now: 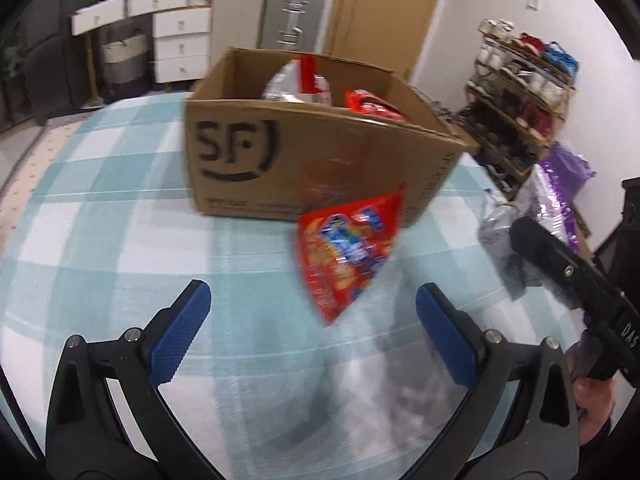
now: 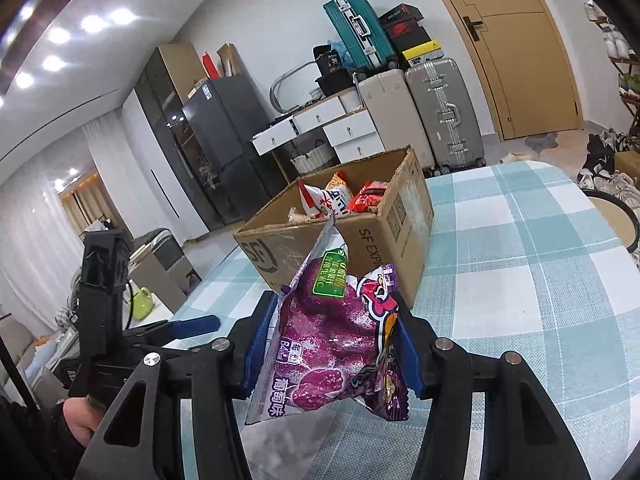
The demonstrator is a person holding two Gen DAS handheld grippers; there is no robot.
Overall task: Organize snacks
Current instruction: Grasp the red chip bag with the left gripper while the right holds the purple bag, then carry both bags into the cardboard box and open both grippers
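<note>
Two grippers work snacks toward the cardboard box (image 1: 304,148) on the checked tablecloth (image 1: 120,240).

The right gripper (image 2: 332,356) is clamped on a purple packet (image 2: 332,336), pinched between its blue pads and held upright above the table, near the box's front corner, seemingly so it can be carried over the rim. The left gripper (image 1: 312,336) is spread wide with nothing between its pads; a red packet (image 1: 348,256), blurred, sits ahead of it just before the box wall, and whether it is falling or lying there cannot be told. Inside the open box are a white-and-red bag (image 2: 328,200) and a red pack (image 2: 368,196).
</note>
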